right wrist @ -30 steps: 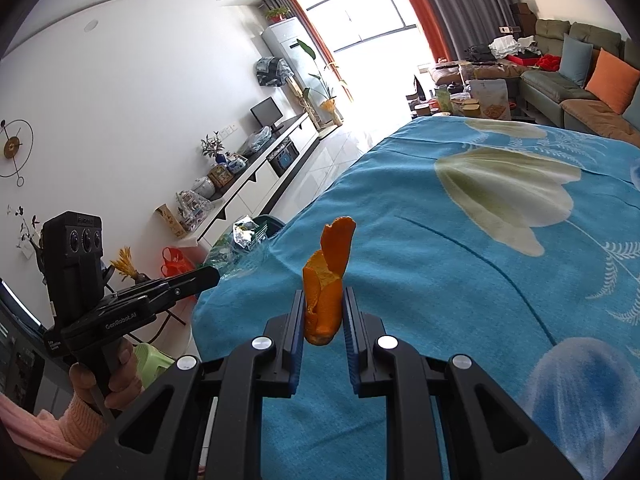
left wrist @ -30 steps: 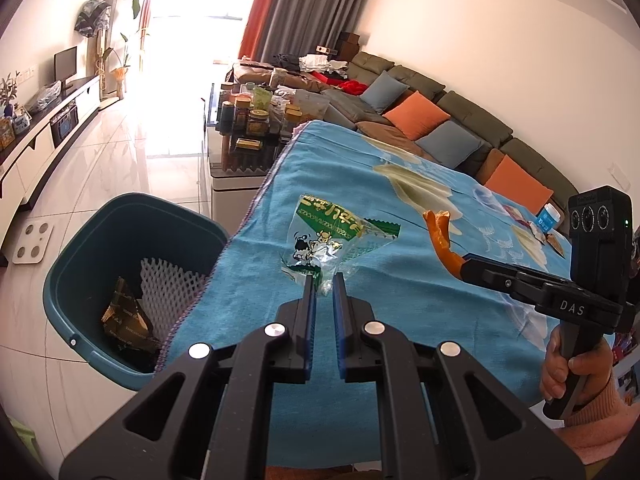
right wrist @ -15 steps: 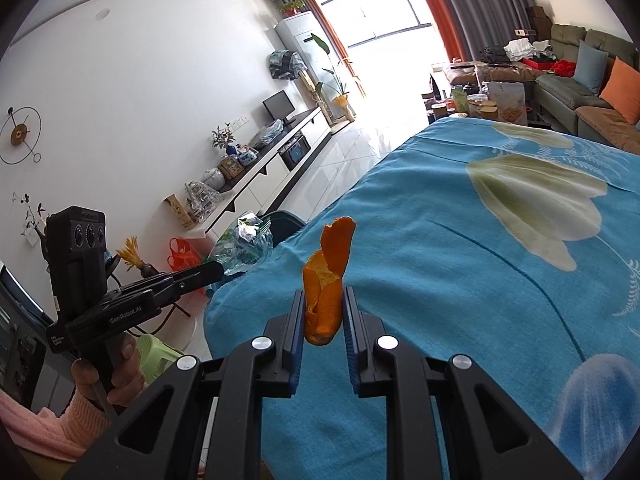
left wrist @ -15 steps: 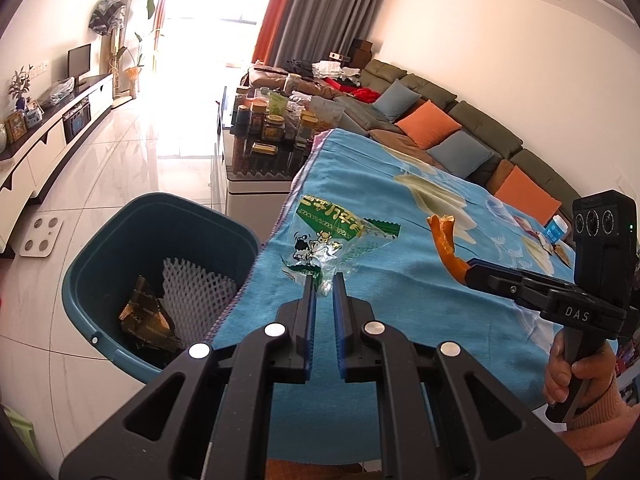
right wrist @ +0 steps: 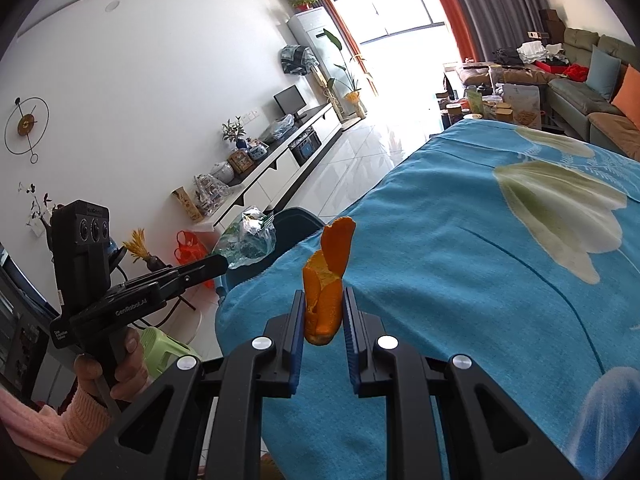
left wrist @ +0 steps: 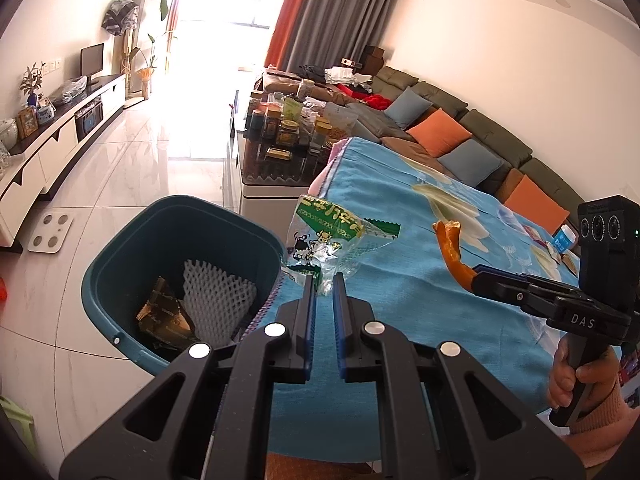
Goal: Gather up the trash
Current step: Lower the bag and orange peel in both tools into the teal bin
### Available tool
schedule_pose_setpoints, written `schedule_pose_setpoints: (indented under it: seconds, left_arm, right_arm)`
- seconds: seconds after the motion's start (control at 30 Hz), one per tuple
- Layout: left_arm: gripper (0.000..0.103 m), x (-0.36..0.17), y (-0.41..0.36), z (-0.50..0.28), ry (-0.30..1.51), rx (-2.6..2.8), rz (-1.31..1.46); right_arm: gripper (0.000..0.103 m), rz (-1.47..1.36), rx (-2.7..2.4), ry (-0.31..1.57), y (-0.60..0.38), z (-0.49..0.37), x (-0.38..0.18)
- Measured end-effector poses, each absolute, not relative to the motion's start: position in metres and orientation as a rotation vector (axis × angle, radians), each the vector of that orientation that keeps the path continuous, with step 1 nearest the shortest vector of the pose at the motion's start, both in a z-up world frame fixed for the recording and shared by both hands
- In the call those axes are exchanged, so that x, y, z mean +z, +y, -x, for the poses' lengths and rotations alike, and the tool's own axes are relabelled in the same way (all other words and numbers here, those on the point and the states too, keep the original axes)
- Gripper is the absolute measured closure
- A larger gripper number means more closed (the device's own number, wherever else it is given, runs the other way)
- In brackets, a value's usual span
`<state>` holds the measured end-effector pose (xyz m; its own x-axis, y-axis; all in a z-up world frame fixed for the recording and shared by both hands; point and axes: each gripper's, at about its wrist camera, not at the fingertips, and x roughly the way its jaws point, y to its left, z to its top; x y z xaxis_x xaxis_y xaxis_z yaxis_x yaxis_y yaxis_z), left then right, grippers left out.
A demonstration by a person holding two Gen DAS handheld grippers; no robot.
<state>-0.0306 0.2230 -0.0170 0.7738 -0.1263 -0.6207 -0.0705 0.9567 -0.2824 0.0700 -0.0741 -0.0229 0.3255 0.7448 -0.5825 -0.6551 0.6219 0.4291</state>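
A: What is being held, and why is it held that way?

B: A crumpled clear plastic wrapper (left wrist: 332,240) with green print is pinched in the left tongs (left wrist: 322,292), whose jaws are pressed nearly together on its thin lower edge. A curl of orange peel (right wrist: 326,280) is pinched upright in the right tongs (right wrist: 322,316), the jaws kept narrowly apart by the peel's thickness. Both pieces are lifted clear of the blue flowered cloth on the surface (left wrist: 420,280), presumably so they can be carried over without being dragged

A: Where is the teal bin (left wrist: 120,256) in relation to them?

B: It is set on the floor against the near corner of the surface. The wrapper is held just beside the bin's rim, on the cloth side; the peel is held further from the bin, above the cloth

A: What is already in the bin?

B: A white foam fruit net (left wrist: 216,300) and a dark, gold-printed wrapper (left wrist: 164,320) are seen lying at the bottom; nothing else can be made out

A: What is judged to come next?

B: A short carry over the rim and a release, wrapper first, is judged likely
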Motion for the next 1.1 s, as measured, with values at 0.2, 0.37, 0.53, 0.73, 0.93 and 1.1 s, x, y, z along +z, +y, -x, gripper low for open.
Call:
schedule_pose_setpoints:
  seconds: [0.2,0.37,0.53,0.73,0.93,1.1]
  left_arm:
    - [0.094,-0.015,0.227,0.034,0.684,-0.017,0.304]
    - [0.094,-0.014,0.23,0.037,0.681,-0.006,0.306]
    - [0.094,-0.013,0.234,0.04,0.678,0.009,0.311]
    - [0.094,-0.014,0.242,0.041,0.677,0.03,0.318]
    - [0.094,-0.016,0.251,0.043,0.68,0.047,0.326]
    - [0.094,-0.017,0.255,0.044,0.681,0.058,0.329]
  right_arm:
    - [0.086,-0.113,0.934,0.833,-0.071,-0.07,-0.023]
    - [0.086,-0.106,0.942,0.835,-0.066,-0.069,-0.023]
    - [0.086,-0.099,0.954,0.837,-0.062,-0.069,-0.023]
    - [0.086,-0.089,0.967,0.839,-0.054,-0.069,-0.024]
    - [0.086,-0.079,0.982,0.842,-0.045,-0.069,-0.024]
    - [0.086,-0.072,0.995,0.845,-0.04,-0.07,-0.023]
